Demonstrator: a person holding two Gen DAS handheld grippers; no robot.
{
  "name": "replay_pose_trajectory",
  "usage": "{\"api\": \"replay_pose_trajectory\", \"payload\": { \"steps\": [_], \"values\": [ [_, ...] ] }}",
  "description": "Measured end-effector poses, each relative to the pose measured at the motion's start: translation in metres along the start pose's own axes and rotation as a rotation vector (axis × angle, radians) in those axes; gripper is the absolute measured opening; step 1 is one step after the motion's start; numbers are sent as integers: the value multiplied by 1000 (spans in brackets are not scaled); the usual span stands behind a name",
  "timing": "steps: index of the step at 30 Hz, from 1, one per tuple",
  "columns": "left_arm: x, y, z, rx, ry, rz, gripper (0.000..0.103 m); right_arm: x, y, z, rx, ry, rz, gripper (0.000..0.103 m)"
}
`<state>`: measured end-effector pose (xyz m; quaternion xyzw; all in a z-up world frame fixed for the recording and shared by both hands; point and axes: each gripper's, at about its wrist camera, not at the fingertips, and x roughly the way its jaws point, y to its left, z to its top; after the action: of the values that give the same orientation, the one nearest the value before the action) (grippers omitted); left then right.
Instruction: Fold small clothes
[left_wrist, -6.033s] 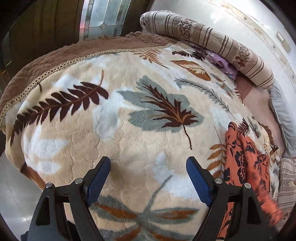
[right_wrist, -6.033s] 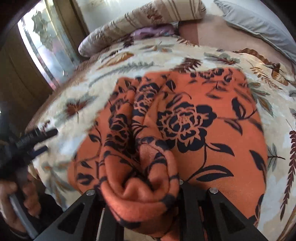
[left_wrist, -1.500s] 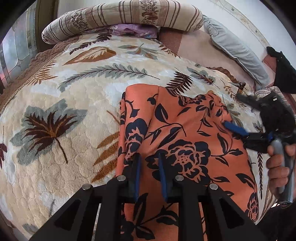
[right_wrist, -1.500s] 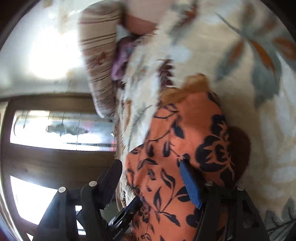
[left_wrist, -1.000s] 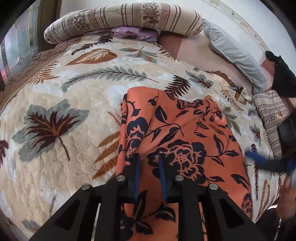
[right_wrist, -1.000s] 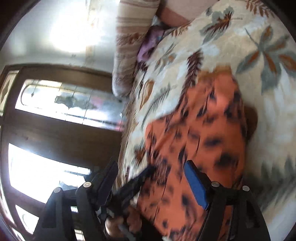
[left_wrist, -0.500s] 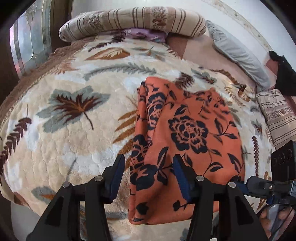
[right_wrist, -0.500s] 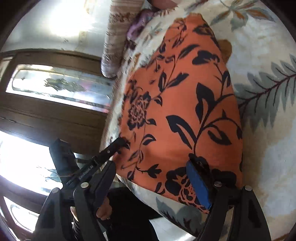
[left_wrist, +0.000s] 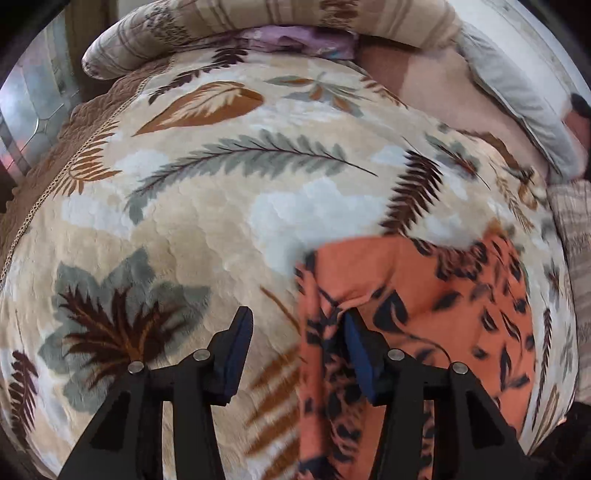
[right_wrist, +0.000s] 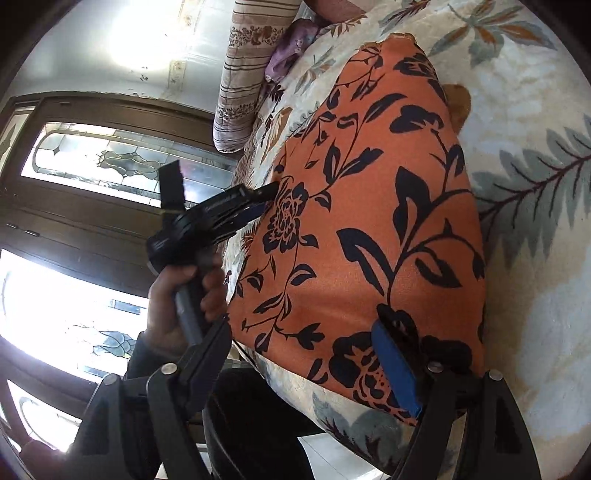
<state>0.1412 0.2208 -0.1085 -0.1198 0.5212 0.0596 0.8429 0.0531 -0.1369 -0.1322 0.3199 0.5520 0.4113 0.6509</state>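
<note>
Since half a second ago the left gripper (left_wrist: 295, 350) has slid to the garment's left side; 1.5 s back its jaws were clenched on the cloth, now they stand released, one finger over bare blanket, the other at the rumpled left edge. Left wrist view is motion-blurred, so whether that finger touches the fabric or sits just above it is hard to say.

Orange floral garment (right_wrist: 369, 221) lies flat on the leaf-print blanket (left_wrist: 221, 206) of the bed, near the front edge, in a roughly rectangular folded shape. Left edge looks bunched into a ridge; the rest is smooth.

Right gripper (right_wrist: 306, 362) has come in low at the near edge: jaws released and wide, the right finger lying on the near right corner, the left one off the bed. Nothing grasped.

Striped bolster (right_wrist: 243, 74) and a purple cloth (right_wrist: 291, 48) sit at the far end, well apart.

Read: both hands have let go after laying the cloth down. Likely next is regripping an edge for another fold; the bunched left edge may need flattening first.
</note>
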Motion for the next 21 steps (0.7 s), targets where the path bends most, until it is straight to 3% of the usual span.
{"api": "replay_pose_trajectory", "payload": {
  "steps": [2,6,9,11,13,15,18,21],
  "values": [
    [3,4,-1,-11,-8,15,64,0,-1,0,2,-1,4,81],
    [-14,-1,-9,13,-45,21,64,-1,-1,-2,0,-6,-5,81],
    [-49,-5,-20,0,-94,-39,64,-1,3,-3,-4,-7,-20,81],
    [-78,-11,-39,17,-130,-109,64,-2,6,-4,1,-5,-27,81],
    [-98,-15,-68,38,-147,-114,64,-3,9,-5,4,-10,-25,81],
    [-98,-17,-92,42,-112,-103,64,-3,7,-5,23,-18,-18,81],
    [-67,-7,-123,28,-20,-18,64,-4,4,-4,54,-28,-6,81],
    [-64,7,-132,-33,-40,-80,66,-9,15,-3,44,-35,-23,81]
  ]
}}
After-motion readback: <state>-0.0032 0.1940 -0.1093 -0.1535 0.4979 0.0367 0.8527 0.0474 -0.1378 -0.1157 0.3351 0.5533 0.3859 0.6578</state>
